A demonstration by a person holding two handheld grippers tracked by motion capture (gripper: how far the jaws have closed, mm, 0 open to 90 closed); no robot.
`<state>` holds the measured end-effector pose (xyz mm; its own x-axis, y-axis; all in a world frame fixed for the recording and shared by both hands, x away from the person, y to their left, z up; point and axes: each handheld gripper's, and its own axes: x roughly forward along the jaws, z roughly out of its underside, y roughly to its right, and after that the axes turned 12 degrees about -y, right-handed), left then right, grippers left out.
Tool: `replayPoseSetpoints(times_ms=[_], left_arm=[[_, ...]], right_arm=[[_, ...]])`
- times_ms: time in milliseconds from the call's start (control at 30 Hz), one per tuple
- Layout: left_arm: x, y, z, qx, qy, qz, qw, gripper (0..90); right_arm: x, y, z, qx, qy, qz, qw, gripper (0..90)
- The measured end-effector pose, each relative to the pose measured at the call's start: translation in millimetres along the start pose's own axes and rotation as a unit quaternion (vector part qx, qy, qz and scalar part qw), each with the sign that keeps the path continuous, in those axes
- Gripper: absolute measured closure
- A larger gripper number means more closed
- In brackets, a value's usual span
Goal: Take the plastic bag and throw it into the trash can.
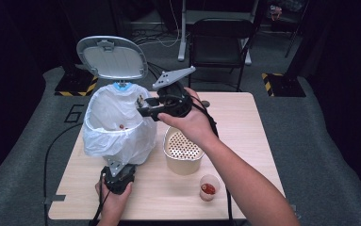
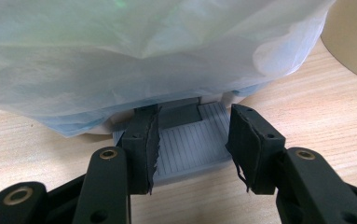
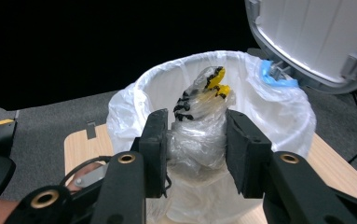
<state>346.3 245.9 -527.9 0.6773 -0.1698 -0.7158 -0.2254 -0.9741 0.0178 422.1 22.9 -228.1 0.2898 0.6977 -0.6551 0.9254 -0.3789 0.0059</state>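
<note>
A small pedal bin, lined with a white bag, stands at the table's left with its grey lid up. At the bin's foot, my left gripper is shut on the grey ribbed pedal, one pad on each side of it. My right gripper hovers at the bin's right rim, shut on a crumpled clear plastic wrapper with yellow and black print. In the right gripper view the wrapper hangs over the bin's open mouth, below the raised lid. A few small red bits lie inside the bag.
A beige perforated bowl sits just right of the bin, close to my right forearm. A small clear cup holding something red stands near the front edge. The wooden table has bare room at its right. A black chair stands beyond it.
</note>
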Motion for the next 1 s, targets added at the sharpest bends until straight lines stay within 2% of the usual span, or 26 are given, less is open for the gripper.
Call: replayPoseSetpoints(times_ms=[100, 133, 300, 700, 1000], left_arm=[[-0.3, -0.1, 0.0, 0.001, 0.0, -0.002, 1.0, 52.9], [-0.7, -2.0, -0.5, 0.015, -0.002, -0.008, 0.9998, 52.9], [-0.7, -2.0, -0.5, 0.015, -0.002, -0.008, 0.9999, 53.0], [-1.0, -1.8, -0.6, 0.013, -0.003, -0.006, 0.9999, 52.9], [-1.9, -2.1, -0.8, 0.014, -0.009, -0.004, 0.9999, 53.0]], right_arm=[[7.9, -1.6, -3.0, 0.001, 0.002, -0.004, 1.0, 61.9], [10.4, -1.7, -3.7, 0.001, 0.002, -0.004, 1.0, 61.9], [22.3, 0.9, -6.6, 0.006, -0.002, 0.002, 1.0, 61.8], [57.4, 20.1, -11.5, 0.036, -0.021, 0.026, 0.9988, 61.6], [76.7, 19.5, -15.7, 0.032, -0.017, 0.042, 0.9984, 61.3]])
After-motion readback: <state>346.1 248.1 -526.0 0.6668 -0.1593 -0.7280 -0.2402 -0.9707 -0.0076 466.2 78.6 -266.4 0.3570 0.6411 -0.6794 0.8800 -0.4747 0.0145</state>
